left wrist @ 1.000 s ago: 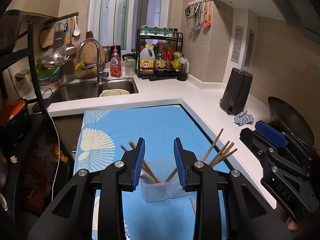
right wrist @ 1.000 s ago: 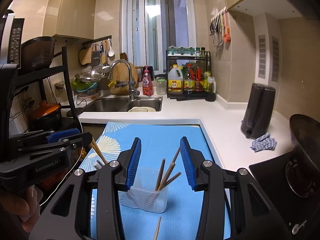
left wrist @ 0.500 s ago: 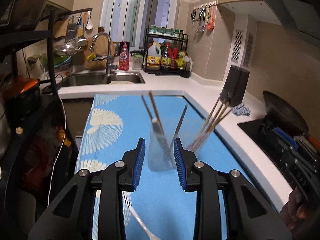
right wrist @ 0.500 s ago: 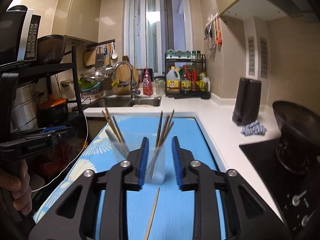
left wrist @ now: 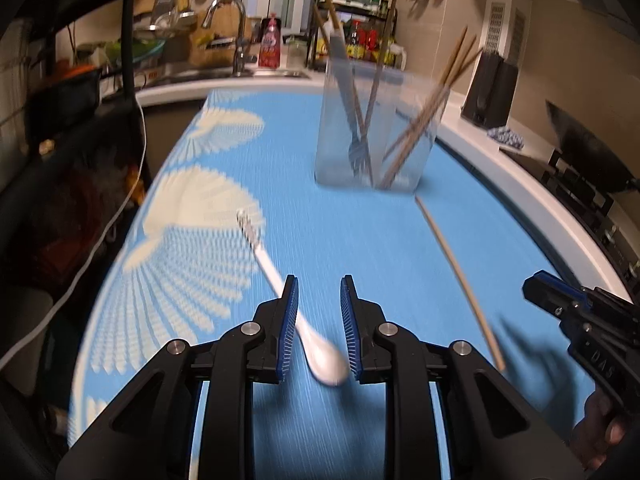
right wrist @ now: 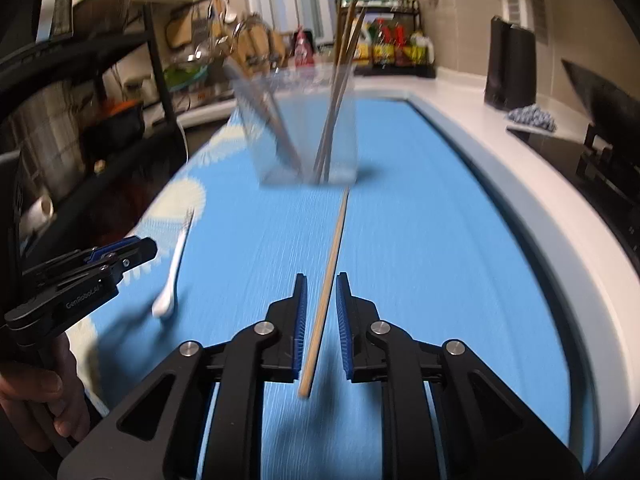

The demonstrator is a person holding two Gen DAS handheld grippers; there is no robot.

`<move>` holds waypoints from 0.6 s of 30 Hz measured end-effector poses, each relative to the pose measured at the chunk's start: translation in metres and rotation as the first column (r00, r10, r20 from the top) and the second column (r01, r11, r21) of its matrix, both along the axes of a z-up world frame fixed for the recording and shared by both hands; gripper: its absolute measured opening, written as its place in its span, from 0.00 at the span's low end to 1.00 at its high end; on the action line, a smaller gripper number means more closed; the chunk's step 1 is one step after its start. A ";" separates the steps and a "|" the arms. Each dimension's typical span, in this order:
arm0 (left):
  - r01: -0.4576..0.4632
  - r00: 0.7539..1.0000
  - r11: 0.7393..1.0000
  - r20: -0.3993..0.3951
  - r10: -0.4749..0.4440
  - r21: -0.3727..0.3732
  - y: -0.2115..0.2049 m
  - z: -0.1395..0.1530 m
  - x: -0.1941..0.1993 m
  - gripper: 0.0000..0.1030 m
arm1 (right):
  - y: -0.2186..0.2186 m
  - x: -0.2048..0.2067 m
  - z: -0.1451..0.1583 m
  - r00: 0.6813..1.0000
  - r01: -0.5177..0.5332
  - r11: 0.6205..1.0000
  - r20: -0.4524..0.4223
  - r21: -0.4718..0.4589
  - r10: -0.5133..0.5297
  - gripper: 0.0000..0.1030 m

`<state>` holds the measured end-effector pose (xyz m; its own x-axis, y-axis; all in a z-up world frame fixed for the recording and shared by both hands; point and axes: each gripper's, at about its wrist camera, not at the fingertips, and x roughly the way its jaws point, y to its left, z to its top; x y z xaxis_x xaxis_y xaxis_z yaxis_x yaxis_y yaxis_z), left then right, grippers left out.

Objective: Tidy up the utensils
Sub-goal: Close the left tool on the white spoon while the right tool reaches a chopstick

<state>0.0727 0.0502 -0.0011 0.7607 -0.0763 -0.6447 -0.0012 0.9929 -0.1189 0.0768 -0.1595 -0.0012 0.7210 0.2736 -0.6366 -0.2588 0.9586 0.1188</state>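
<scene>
- The left gripper point(left wrist: 319, 326) has its jaws narrowly apart and closing, with the handle end of the white fork point(left wrist: 280, 284) lying between them; the blue pads do not clearly press on it.
- The right gripper point(right wrist: 321, 326) has its jaws narrowly apart and opening, with the loose chopstick point(right wrist: 326, 286) running between them; a sliver of mat shows on either side of the stick.
- Both grippers tilt down toward the blue mat point(left wrist: 360, 240) and sit low over it, side by side, each in a hand; the hand point(right wrist: 36, 388) holding the left one shows at the edge of the right wrist view.
- The white fork lies flat on the mat, its long axis running diagonally, tines pointing away to the left and rounded handle end near the left gripper.
- The loose chopstick lies flat, its long axis pointing away toward the clear container point(left wrist: 376, 128), far tip just short of its base.
- The container stands upright on the mat farther back, holding several chopsticks and a dark fork, all leaning.
</scene>
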 end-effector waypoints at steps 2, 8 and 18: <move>-0.016 1.000 1.000 -0.013 0.016 0.015 -0.001 -0.011 -0.005 0.24 | 0.006 -0.004 -0.012 1.000 -0.018 1.000 -0.024 -0.024 0.018 0.25; -0.067 0.998 0.998 -0.010 0.067 0.007 0.000 -0.022 -0.016 0.38 | 0.012 -0.004 -0.032 0.998 -0.027 0.998 -0.061 -0.064 0.023 0.31; -0.081 0.996 0.996 -0.037 0.080 -0.044 0.003 -0.034 -0.015 0.36 | 0.014 -0.005 -0.041 0.998 -0.015 0.997 -0.063 -0.078 0.011 0.28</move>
